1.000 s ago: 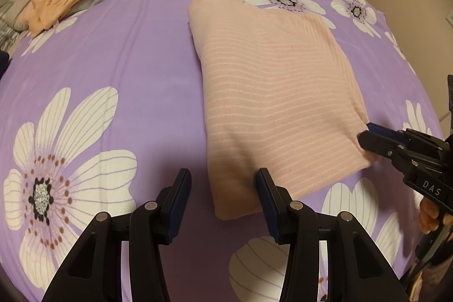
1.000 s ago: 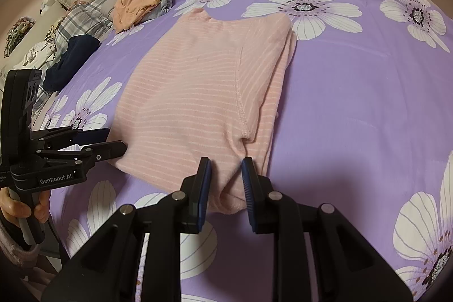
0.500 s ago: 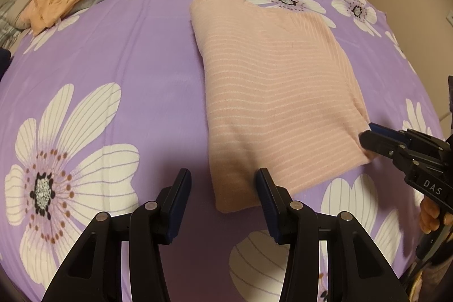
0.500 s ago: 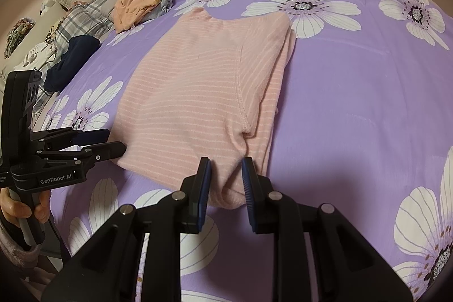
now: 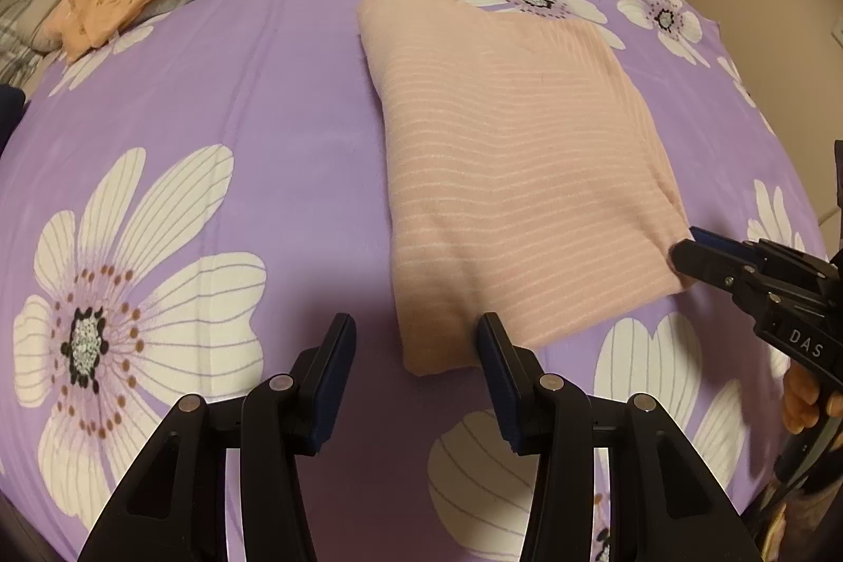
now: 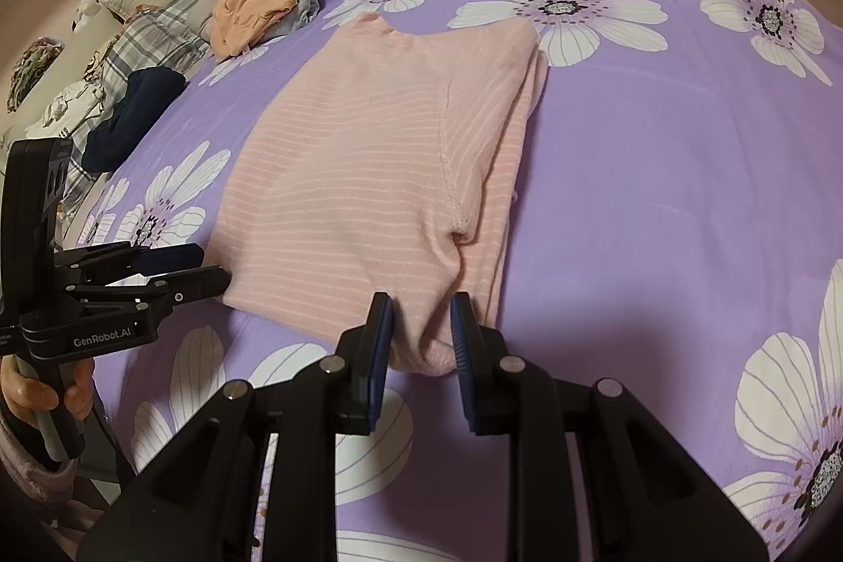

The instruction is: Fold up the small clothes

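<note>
Pink striped knitted top [image 5: 516, 172] lies half-folded on the purple flowered bedsheet [image 5: 253, 104].
Left gripper [image 5: 416, 362] is spread at its near-left corner; right gripper [image 6: 419, 341], partly spread, straddles the near-right corner. Next, probably, both must pinch and fold the hem toward the collar.

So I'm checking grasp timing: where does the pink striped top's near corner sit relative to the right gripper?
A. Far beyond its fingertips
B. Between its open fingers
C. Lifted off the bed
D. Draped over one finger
B: in the right wrist view, the near corner of the pink striped top lies flat on the bedsheet, between the parted fingers of the right gripper.
</note>
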`<state>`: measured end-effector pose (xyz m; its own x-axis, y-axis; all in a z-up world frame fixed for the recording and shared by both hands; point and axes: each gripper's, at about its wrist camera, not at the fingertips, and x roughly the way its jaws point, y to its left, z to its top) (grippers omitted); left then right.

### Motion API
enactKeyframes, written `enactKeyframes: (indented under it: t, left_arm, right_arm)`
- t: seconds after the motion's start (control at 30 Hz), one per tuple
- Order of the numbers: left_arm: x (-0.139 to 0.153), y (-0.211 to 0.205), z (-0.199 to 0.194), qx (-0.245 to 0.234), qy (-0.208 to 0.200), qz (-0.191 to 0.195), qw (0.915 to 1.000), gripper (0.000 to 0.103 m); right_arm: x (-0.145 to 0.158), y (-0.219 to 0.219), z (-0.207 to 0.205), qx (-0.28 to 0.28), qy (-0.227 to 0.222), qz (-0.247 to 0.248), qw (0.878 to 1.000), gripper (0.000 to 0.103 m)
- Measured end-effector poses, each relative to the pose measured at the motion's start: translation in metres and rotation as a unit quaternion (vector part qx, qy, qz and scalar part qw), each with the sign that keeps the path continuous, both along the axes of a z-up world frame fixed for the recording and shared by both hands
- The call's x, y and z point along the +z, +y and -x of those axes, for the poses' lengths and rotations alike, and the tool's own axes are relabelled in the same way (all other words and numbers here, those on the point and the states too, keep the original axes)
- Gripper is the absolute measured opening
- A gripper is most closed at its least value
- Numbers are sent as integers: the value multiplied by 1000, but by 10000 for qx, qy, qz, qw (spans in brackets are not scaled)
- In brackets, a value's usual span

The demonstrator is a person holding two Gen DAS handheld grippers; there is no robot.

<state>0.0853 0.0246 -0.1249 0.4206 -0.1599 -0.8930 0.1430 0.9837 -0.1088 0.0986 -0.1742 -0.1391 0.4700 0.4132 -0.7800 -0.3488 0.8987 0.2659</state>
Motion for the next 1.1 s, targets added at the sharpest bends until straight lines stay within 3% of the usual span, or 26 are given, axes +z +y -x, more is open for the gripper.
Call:
enactKeyframes:
  t: [1.1]
  left_arm:
    - [9, -1, 17, 141, 4, -174, 9997, 47]
  right_arm:
    - [12, -5, 15, -103, -33, -29, 9999, 24]
